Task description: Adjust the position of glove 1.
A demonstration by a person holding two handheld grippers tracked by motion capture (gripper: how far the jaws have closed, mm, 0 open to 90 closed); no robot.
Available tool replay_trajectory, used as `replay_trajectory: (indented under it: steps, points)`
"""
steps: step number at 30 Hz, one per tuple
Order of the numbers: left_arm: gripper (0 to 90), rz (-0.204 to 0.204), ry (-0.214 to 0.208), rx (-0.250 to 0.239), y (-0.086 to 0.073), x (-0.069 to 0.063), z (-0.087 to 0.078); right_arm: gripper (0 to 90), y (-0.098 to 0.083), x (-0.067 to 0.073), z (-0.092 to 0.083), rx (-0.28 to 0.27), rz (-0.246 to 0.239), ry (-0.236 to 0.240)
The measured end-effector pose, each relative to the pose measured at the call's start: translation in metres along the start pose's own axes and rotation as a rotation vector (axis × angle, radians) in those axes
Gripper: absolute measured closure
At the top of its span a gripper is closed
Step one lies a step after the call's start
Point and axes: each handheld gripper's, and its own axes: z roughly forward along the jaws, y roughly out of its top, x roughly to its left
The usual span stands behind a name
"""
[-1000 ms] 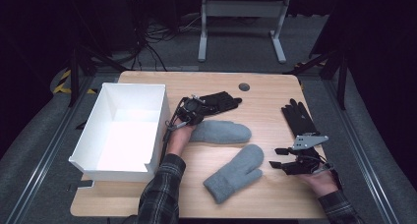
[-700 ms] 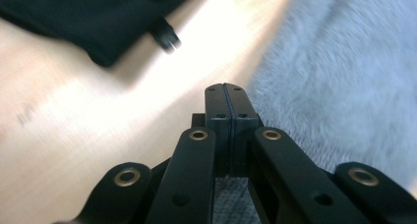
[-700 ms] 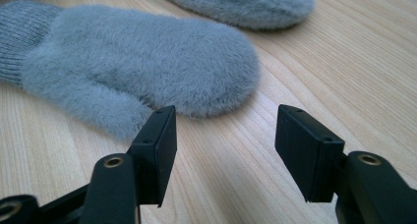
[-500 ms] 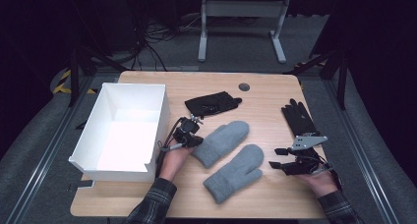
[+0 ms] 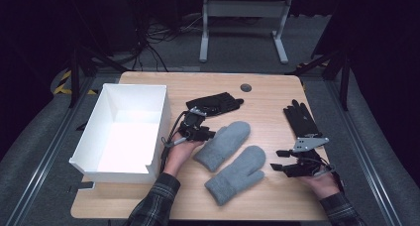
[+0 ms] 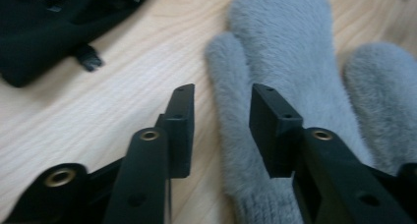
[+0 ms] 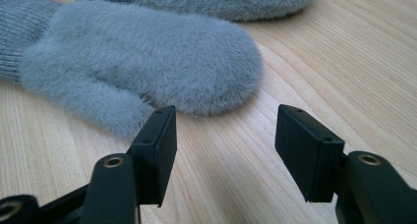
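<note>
Two grey fluffy mittens lie side by side, slanted, mid-table: the upper mitten [image 5: 224, 142] [image 6: 282, 42] and the lower mitten [image 5: 236, 174] [image 7: 147, 62]. My left gripper [image 5: 207, 134] [image 6: 221, 98] sits at the upper mitten's cuff end. Its jaws have just been opening, and the mitten's thumb edge lies loose between them, not pinched. Off the lower mitten's rounded tip, my right gripper [image 5: 277, 160] [image 7: 226, 121] rests open, low over bare wood with nothing between its pads.
A white open box [image 5: 94, 137] stands at the table's left. One black glove [image 5: 216, 103] [image 6: 44, 32] lies beyond the left gripper, another black glove [image 5: 299, 118] at the right edge. A round grommet [image 5: 245, 87] marks the far side.
The left gripper pulled the upper mitten toward the near side and swung it slantwise beside the lower one, then opened its jaws off it. The right gripper stayed put.
</note>
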Motion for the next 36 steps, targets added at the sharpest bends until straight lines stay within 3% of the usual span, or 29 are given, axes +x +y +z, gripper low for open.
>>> replay_trajectory:
  steps: [7,9,12,16,20,27,32,36]
  points:
    - [65.1,0.018,-0.016,0.050,-0.004,-0.003,0.015,42.6,0.000,0.000,0.000,0.003,-0.006,-0.002]
    - [75.9,0.037,-0.027,0.064,-0.004,-0.006,0.017,42.6,0.001,0.001,0.000,0.001,-0.008,-0.002]
    - [84.7,0.044,-0.021,0.066,-0.003,-0.009,0.018,42.6,0.001,0.002,0.001,0.004,-0.009,-0.001]
    - [86.2,0.033,-0.038,0.048,-0.001,-0.008,0.014,42.6,0.002,0.003,0.001,0.002,-0.013,0.003]
    - [86.5,0.030,-0.061,0.017,0.002,-0.010,0.001,54.4,0.002,0.006,0.001,0.003,-0.020,0.030]
    - [86.9,0.039,-0.086,-0.011,0.006,-0.015,-0.021,88.0,0.007,0.016,0.002,-0.001,-0.052,0.111]
    - [86.9,0.046,-0.092,-0.025,0.007,-0.020,-0.032,90.0,0.011,0.024,0.005,0.005,-0.068,0.159]
    - [86.9,0.064,-0.083,-0.032,0.008,-0.027,-0.040,90.0,0.016,0.039,0.012,0.019,-0.108,0.211]
